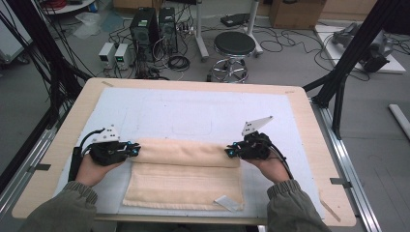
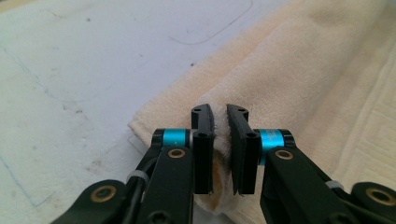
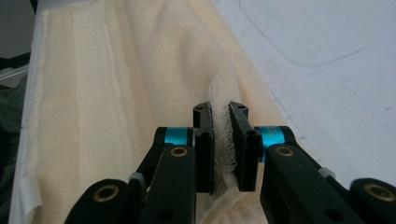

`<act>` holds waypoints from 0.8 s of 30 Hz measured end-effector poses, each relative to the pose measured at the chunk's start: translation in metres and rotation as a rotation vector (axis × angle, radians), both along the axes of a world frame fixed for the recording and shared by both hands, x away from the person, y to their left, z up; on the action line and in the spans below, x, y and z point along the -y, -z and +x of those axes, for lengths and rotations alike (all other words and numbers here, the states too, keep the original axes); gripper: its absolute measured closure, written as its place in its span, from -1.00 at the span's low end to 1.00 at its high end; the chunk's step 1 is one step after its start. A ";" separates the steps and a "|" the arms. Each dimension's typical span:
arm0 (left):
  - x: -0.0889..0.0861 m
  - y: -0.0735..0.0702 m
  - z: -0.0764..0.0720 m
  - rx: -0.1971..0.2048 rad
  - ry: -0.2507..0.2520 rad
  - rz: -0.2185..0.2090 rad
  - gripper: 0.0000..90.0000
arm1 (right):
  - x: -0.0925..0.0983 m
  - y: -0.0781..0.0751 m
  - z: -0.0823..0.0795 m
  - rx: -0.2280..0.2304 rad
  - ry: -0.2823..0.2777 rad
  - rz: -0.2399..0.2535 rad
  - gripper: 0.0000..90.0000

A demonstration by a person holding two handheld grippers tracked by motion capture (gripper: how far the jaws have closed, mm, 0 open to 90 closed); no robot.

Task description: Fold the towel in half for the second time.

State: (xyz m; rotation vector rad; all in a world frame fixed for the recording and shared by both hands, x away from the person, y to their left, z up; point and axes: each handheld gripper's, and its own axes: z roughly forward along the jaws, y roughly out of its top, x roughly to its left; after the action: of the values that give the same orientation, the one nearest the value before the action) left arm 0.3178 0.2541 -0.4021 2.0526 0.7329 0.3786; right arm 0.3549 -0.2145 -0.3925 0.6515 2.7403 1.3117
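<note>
Both tools [image 2: 220, 122] [image 3: 220, 121] clamped on the towel's [image 1: 186, 174] folded edge

The scene was lit evenly from above — bright, with only faint shadows cast under the hands on the table [image 1: 300, 125]. No glare was seen on the pale mat [image 1: 193, 111]. The high view was rendered soft and coarse. In both gripper views the towel [image 2: 327, 70] was kept fairly sharp, while nearest parts were blurred.

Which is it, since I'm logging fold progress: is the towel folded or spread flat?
Partly folded: the towel has its far edge doubled toward the person, pinched by the left gripper and right gripper.
</note>
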 end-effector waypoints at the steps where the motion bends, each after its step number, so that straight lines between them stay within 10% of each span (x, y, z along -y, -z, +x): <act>1: -0.001 -0.003 -0.004 0.015 0.004 -0.007 0.83 | 0.002 -0.005 -0.004 0.023 -0.005 0.011 0.82; 8: -0.010 -0.020 -0.051 0.078 0.087 -0.024 0.83 | 0.012 -0.030 -0.053 0.085 -0.073 0.069 0.75; 12: -0.013 -0.017 -0.070 0.028 0.092 -0.041 0.31 | 0.019 -0.026 -0.078 0.063 -0.091 0.098 0.44; 24: -0.002 0.019 -0.065 -0.034 0.119 0.038 0.30 | 0.006 0.020 -0.070 -0.001 -0.077 0.005 0.26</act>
State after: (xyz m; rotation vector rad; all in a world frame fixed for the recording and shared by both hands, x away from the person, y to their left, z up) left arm 0.2531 0.2556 -0.4216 2.1316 0.6245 0.2927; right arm 0.2847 -0.2207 -0.4127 0.5525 2.7900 1.3332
